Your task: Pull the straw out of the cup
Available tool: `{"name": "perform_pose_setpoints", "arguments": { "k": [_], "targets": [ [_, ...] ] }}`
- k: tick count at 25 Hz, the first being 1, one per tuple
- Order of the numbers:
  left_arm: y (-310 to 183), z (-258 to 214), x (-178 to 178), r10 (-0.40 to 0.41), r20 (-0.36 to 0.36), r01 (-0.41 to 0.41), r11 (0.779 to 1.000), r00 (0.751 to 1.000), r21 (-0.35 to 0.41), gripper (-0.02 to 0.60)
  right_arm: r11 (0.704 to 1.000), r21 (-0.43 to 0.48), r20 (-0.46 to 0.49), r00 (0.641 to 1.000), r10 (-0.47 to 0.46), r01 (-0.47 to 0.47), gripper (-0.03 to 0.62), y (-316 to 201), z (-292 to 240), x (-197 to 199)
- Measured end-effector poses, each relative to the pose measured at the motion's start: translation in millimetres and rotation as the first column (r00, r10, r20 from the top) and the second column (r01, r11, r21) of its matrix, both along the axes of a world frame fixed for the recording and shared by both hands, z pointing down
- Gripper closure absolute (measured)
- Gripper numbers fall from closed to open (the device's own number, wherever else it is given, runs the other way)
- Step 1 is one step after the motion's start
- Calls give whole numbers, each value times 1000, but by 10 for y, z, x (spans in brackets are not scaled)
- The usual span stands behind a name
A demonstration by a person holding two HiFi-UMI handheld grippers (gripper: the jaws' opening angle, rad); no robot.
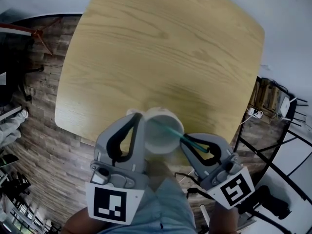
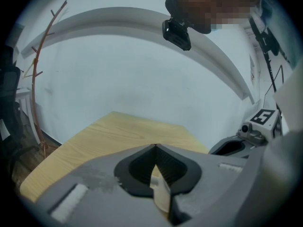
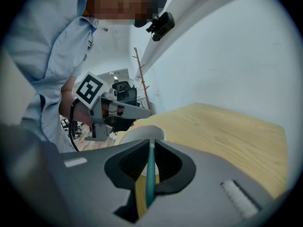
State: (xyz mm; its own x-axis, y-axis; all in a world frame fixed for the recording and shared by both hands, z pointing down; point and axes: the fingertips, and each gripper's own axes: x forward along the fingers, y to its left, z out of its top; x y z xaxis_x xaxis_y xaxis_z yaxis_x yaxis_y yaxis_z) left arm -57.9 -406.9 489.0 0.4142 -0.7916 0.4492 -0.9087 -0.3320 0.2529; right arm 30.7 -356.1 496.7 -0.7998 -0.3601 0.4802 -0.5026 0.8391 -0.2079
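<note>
- Slippage was the first risk: the right gripper (image 3: pixel 151 142) had its jaws pressed onto the teal straw (image 3: pixel 150 174) only near their tips. A quick pull could have let the smooth tube slide free and drop back.
- Tipping was another. The cup (image 1: pixel 163 130) sat low in the middle of the head view, close to the near edge of the worktop (image 1: pixel 165 43), and the straw leaned out over its rim toward the lower right. A pull across that lean, rather than along the straw's length, could have levered the cup toward the edge.
- Steadying came from the left gripper (image 2: pixel 155 146), whose closed jaws pinched a pale strip of the cup at its left rim. That thin hold looked like the only restraint. Had it twisted or slipped, the cup would likely have tilted or lifted with the straw.
- Squeezing harder looked risky too, since the straw could have kinked at the jaws and snagged on the rim.
- Liquid in the cup could not be made out. If there was any, a jerk might have splashed it.
</note>
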Motion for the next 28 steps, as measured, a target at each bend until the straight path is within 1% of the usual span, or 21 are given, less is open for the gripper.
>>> {"name": "perform_pose_setpoints", "arguments": {
  "k": [11,20,28],
  "targets": [
    [123,-154,-48,-22,11,21,999,1000,45,563,999,32,10,1000,12,-13,554,110,-152,-10],
    [282,-426,-11,-19,3,19,995,1000,100,563,995,93,9,999,35,-36,554,254,-381,51],
    [471,-724,90,-6,-7,7,986,1000,166,563,983,173,25,998,65,-68,554,416,-670,136]
  ]
}}
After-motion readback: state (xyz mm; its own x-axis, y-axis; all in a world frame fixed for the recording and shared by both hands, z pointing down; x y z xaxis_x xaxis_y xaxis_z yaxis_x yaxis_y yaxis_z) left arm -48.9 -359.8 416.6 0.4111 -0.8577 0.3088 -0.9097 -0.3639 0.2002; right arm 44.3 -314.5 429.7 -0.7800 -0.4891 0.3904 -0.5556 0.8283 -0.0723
